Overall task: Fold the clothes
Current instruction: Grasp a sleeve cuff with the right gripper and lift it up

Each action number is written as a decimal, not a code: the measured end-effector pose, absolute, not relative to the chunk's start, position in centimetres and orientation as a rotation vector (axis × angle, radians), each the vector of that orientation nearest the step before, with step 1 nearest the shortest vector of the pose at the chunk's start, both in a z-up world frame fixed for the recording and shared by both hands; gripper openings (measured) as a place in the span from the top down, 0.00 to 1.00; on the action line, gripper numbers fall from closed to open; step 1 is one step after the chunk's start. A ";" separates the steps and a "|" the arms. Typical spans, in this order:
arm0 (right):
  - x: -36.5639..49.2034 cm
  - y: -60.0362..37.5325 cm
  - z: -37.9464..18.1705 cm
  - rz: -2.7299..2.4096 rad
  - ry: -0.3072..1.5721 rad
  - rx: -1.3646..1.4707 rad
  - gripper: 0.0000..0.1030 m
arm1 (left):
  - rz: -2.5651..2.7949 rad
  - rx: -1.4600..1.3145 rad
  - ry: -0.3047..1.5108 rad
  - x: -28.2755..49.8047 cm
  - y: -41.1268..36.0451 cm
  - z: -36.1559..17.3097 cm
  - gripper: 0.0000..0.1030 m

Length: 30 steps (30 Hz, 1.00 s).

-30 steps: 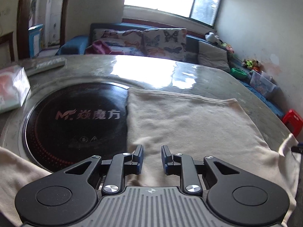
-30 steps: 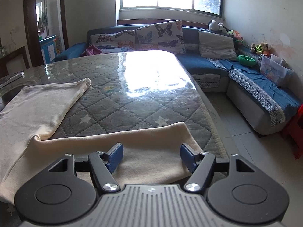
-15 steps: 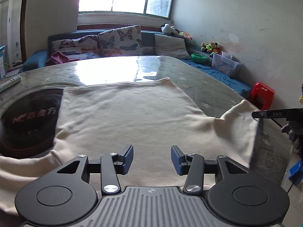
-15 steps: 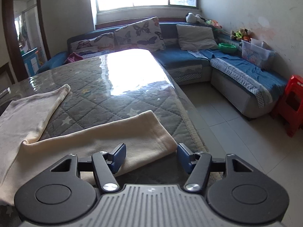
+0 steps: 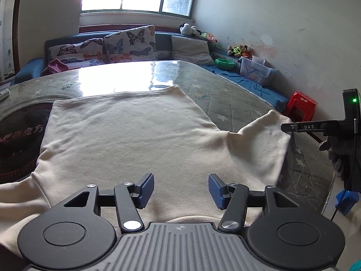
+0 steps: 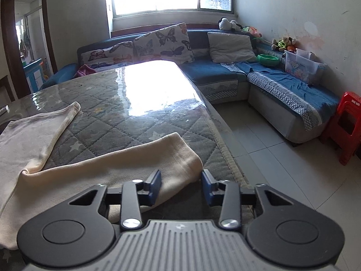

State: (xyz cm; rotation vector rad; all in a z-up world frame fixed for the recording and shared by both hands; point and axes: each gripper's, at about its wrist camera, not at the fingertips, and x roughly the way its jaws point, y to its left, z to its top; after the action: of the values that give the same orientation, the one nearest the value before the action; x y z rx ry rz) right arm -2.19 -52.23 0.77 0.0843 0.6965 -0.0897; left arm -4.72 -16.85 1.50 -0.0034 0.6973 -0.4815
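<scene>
Two grippers hovered over one cream T-shirt (image 5: pixel 135 140), which lay spread flat on the quilted table (image 6: pixel 140 122), body smoothed out, hem toward the window and one sleeve reaching out to the table's right edge. The left gripper (image 5: pixel 181 188) hung just above the shirt near its collar end, jaws parted wide, nothing between them. The right gripper (image 6: pixel 181 186) sat low at that right sleeve (image 6: pixel 171 155), jaws also apart and straddling the sleeve's cuff end, blue pads either side of the cloth but not pinching it. Whether the sleeve was about to be taken up or had just been laid down, the frames did not settle. Risks from here, as a judgement: the sleeve end lay close to the table edge, so a shallow pinch could catch only the top layer and let the rest sag toward the floor. The glossy cover over the quilt looked slick, so a sideways drag might slide the whole shirt and rumple the smoothed body. Off left, part of the shirt overlapped the black round hotplate (image 5: pixel 20 140).
</scene>
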 end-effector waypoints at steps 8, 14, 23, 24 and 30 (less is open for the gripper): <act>-3.0 -52.1 1.7 -0.060 0.644 0.119 0.92 | -0.508 0.011 0.693 -5.0 -18.2 1.6 0.43; -4.3 -52.2 3.6 -0.041 0.566 0.144 0.93 | -0.533 0.040 0.694 -5.3 -19.5 1.3 0.43; -6.0 -50.4 8.9 0.051 0.445 0.116 0.93 | -0.567 0.090 0.675 -5.7 -21.1 0.6 0.42; -6.1 -49.9 9.6 0.068 0.432 0.108 0.93 | -0.568 0.094 0.671 -5.8 -21.1 0.6 0.42; -6.1 -45.7 13.4 0.195 0.377 0.036 0.93 | -0.496 0.023 0.619 -6.0 -17.4 2.1 0.41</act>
State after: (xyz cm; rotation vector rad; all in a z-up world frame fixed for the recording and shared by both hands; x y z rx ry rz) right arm -6.10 -45.75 13.45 0.0359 0.3768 0.1949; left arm -6.05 -17.41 2.13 0.0228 0.6192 -0.4958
